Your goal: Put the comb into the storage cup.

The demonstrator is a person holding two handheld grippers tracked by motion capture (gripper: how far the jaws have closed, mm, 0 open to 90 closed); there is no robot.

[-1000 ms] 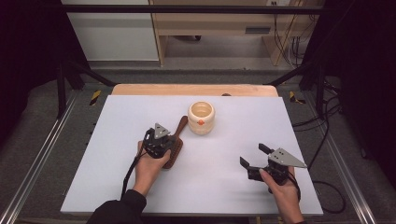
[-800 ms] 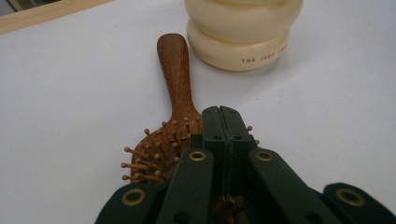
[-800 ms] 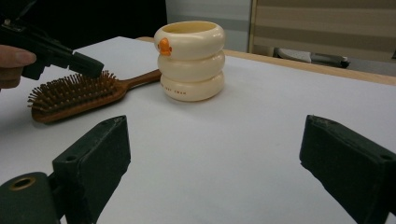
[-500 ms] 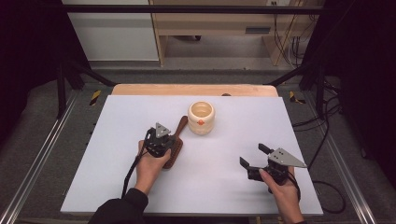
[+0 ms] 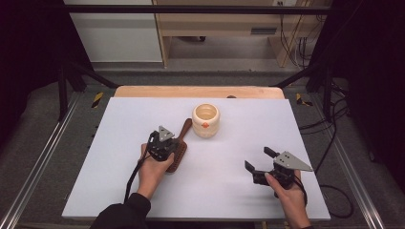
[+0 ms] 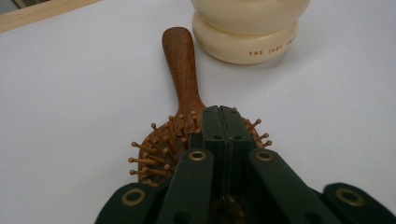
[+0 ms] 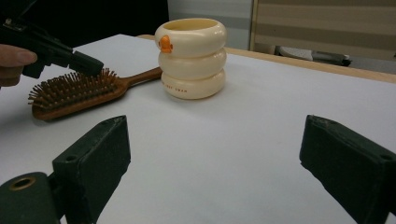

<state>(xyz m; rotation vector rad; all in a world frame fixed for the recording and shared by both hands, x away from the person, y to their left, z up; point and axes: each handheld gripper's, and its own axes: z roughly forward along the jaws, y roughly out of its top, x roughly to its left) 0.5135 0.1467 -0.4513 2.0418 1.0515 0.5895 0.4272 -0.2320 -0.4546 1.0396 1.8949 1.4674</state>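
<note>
the left gripper (image 5: pixel 168 138) is clenched, its jaws pressed flat together with nothing between them, tips over the bristles of the wooden hairbrush (image 6: pixel 180 100). the brush lies bristles up on the white table (image 5: pixel 239 186), its handle pointing toward the cream ringed cup (image 5: pixel 206 120), which stands upright just beside the handle's end. the right gripper (image 5: pixel 259 160) hangs well apart, near the table's right side, jaws spread wide and empty.

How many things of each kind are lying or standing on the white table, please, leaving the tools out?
Wooden hairbrush: 1
Cream ringed cup: 1
Total: 2
</note>
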